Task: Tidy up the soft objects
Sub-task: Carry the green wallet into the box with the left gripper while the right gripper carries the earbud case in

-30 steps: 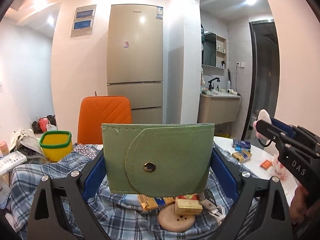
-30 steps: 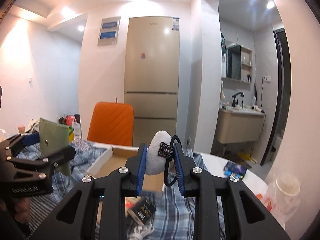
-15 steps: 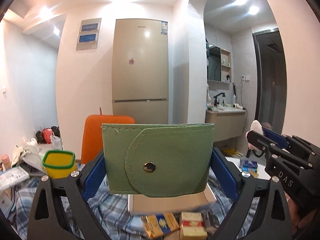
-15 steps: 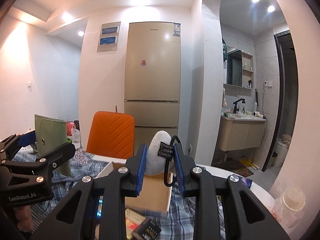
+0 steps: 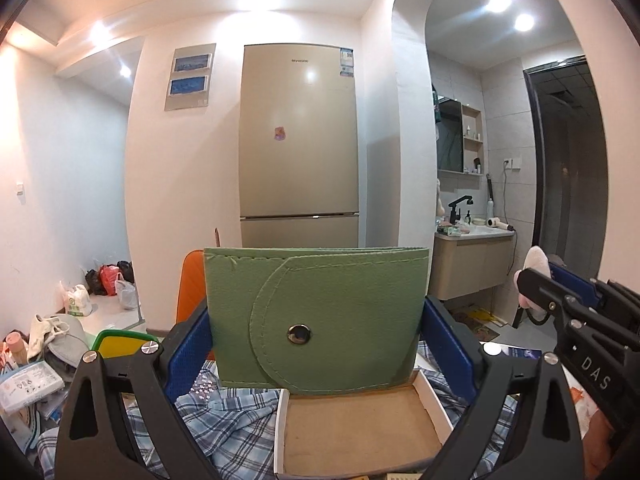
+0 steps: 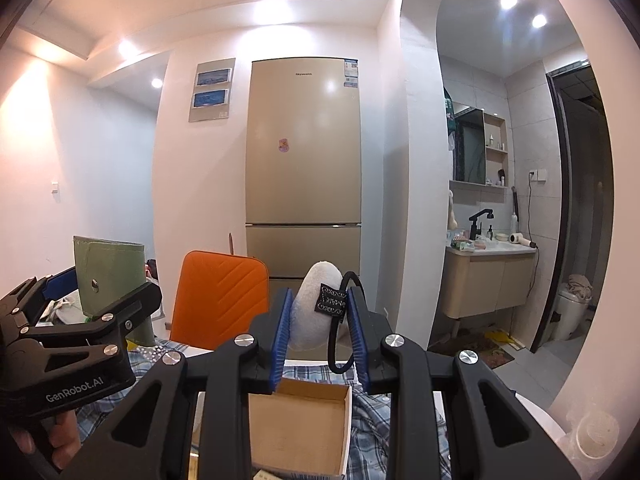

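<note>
Above the cardboard box (image 5: 360, 428), both tongs hold soft things up in the air.
Left tongs (image 5: 316, 344) are clamped on a green felt pouch (image 5: 320, 312), standing upright. Right tongs (image 6: 320, 332) are squeezed together on a white fluffy toy (image 6: 312, 316) with a black loop (image 6: 338, 344). Blue checked cloth (image 5: 224, 432) lies around the box.

Both grippers point nearly level, side by side: the left gripper (image 5: 316, 330) clamps a green felt wallet (image 5: 320, 316) upright, the right gripper (image 6: 320, 320) squeezes a white plush item (image 6: 314, 312).
</note>
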`<state>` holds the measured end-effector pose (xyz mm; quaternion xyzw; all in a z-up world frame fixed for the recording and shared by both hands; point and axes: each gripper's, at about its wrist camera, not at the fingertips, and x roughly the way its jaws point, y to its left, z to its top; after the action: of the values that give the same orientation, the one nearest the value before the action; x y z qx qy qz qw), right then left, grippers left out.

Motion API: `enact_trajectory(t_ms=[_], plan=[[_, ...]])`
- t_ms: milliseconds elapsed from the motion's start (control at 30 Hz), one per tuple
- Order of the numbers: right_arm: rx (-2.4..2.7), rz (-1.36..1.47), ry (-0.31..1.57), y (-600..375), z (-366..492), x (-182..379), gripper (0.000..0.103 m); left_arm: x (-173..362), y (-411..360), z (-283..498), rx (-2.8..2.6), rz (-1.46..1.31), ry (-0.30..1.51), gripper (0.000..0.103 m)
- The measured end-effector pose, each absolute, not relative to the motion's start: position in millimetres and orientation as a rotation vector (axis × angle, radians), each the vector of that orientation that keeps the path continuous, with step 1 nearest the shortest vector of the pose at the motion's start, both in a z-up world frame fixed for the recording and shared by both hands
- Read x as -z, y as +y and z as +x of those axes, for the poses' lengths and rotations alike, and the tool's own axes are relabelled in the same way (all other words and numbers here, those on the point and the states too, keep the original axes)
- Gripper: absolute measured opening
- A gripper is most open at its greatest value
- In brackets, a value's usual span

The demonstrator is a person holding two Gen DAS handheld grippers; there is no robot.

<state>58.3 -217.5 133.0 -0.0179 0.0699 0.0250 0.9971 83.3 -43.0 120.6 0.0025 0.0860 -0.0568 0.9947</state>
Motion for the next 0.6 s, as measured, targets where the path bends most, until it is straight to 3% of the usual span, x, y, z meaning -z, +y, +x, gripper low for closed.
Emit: enact_trajectory(t_ms=[267, 600], plan=[[-0.054, -0.018, 0.283, -219.3, 108.0, -104.4, 0.029, -84.4, -45.7, 125.6, 0.103, 0.013, 0.336, 0.095], [-0.079, -0.008, 0.541, -219.0, 175.0, -25.8, 0.029, -1.2, -55.6, 185.0, 0.138, 0.058, 0.650, 0.096]])
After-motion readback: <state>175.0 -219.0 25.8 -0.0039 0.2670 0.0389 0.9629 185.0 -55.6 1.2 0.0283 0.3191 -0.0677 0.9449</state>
